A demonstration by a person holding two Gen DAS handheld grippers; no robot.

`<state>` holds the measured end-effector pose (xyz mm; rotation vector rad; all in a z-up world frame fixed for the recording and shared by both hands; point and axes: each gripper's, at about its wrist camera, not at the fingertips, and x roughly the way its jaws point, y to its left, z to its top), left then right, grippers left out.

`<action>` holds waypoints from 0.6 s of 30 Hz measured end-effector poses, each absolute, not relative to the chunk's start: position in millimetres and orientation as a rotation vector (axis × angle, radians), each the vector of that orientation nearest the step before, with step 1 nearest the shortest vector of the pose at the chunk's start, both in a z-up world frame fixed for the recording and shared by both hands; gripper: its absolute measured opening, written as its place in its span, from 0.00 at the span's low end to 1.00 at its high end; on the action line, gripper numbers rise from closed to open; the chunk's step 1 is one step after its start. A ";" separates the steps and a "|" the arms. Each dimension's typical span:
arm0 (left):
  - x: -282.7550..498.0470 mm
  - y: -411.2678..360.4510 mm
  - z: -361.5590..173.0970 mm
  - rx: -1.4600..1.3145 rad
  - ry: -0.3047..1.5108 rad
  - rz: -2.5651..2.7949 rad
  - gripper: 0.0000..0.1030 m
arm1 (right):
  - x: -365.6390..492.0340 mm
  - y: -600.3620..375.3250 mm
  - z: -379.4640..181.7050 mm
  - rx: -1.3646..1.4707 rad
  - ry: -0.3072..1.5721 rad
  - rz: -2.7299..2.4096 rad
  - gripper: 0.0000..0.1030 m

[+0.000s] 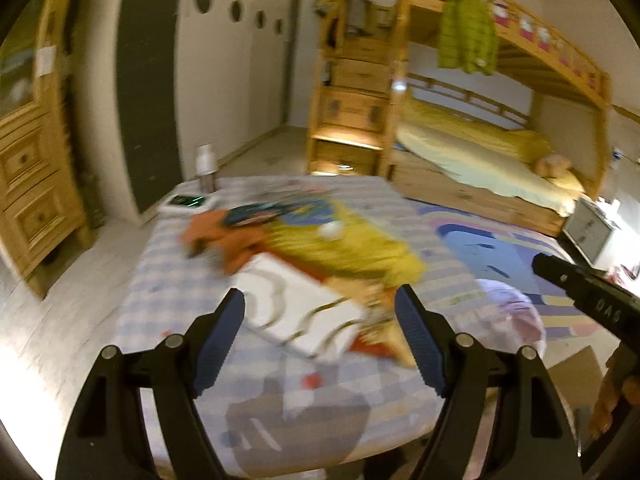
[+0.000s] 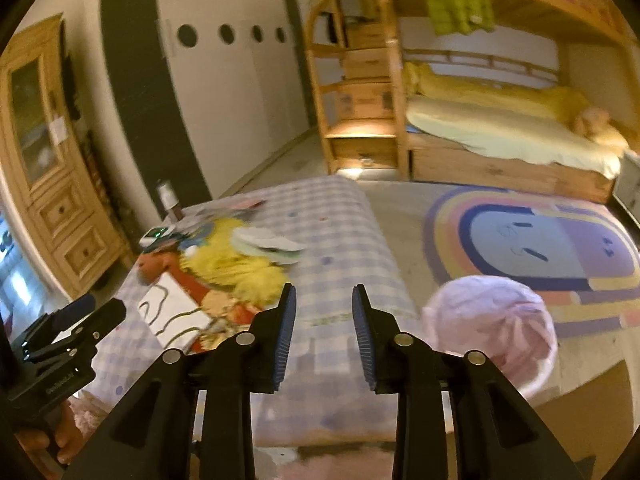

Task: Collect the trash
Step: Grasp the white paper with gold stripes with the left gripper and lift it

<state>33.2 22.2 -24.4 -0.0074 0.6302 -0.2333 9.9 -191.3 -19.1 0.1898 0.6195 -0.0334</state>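
I'm between pickups, both the left gripper (image 1: 320, 312) and right gripper (image 2: 324, 312) released and empty; next, reach the desk (image 2: 340, 216) litter.

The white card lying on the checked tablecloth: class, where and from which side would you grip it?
Grip the white card at its near edge, where it lies flat on the tablecloth. Come low from the near side with the open left hand-held gripper, one finger sliding underneath.

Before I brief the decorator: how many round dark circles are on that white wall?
4 circles, in one row on the white wall, running left to right toward the wooden shelf unit. None looks hidden.
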 end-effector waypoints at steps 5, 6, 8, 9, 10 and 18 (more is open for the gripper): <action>32.6 55.4 -45.7 -0.043 0.666 -0.174 0.73 | 26.1 -159.6 -29.5 0.153 0.629 0.022 0.35; 34.2 57.9 -50.7 -0.052 0.680 -0.172 0.73 | 29.9 -154.2 -32.3 0.138 0.634 0.023 0.35; 38.9 58.5 -59.6 -0.065 0.702 -0.171 0.73 | 34.9 -146.0 -37.4 0.119 0.649 0.031 0.35; 39.3 60.8 -63.4 -0.066 0.707 -0.173 0.73 | 37.0 -143.5 -40.2 0.121 0.658 0.041 0.35; 41.7 59.0 -66.4 -0.068 0.713 -0.174 0.73 | 38.5 -141.1 -42.7 0.122 0.666 0.048 0.35; 63.9 16.4 -86.6 0.007 0.747 -0.182 0.82 | 43.0 -150.4 -50.1 0.145 0.679 0.034 0.36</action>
